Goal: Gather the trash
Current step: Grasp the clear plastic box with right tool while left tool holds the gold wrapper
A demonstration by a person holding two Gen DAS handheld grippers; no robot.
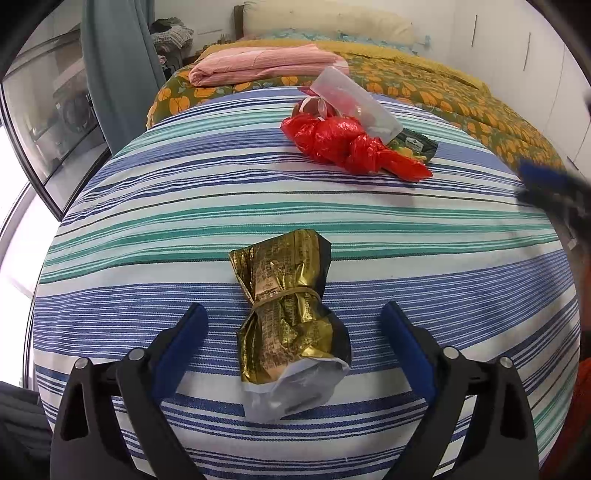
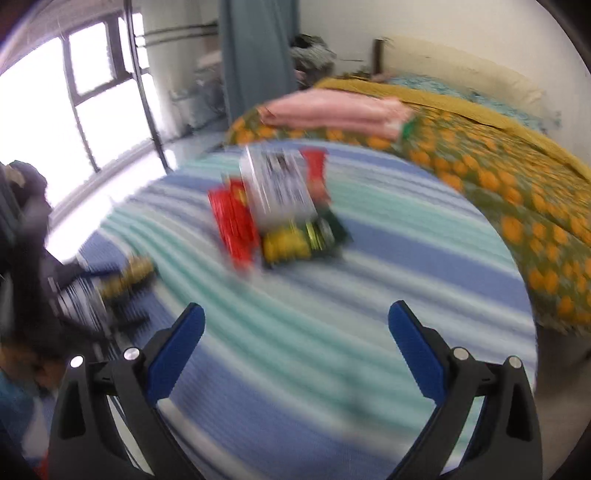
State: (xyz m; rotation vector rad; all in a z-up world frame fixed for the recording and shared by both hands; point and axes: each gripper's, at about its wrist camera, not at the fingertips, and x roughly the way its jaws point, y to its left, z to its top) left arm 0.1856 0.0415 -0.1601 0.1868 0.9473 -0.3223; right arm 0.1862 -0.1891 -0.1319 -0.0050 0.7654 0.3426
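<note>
The left gripper (image 1: pixel 293 321) has its blue-padded fingers spread wide, and a crumpled gold foil wrapper (image 1: pixel 288 310) lies between them on the striped cloth (image 1: pixel 147 229), touching neither finger. A rubber band cinches the wrapper at its middle, and its torn silver end points toward the camera.

Farther off, to the right of centre, sits a small heap of trash: a knotted red plastic bag (image 1: pixel 343 142), a clear plastic container (image 1: pixel 354 99) leaning across it, and a dark green snack packet (image 1: pixel 413 146) poking out at the right side.

The right gripper (image 2: pixel 295 317) is also spread apart and holds nothing. Its view is blurred, but the same heap shows ahead of it and well apart from its fingers: red plastic bag (image 2: pixel 234 225), clear container (image 2: pixel 280 188) and green packet (image 2: pixel 306 240). The gold wrapper (image 2: pixel 127 282) appears at the near left.

The cloth is striped blue, teal and white. Beyond it is a bed with an orange-leaf quilt (image 1: pixel 461 107), a folded pink blanket (image 1: pixel 258 62) and a cream pillow (image 1: pixel 328 20). A teal curtain (image 1: pixel 118 62) hangs at the far left beside a window (image 2: pixel 48 96).
</note>
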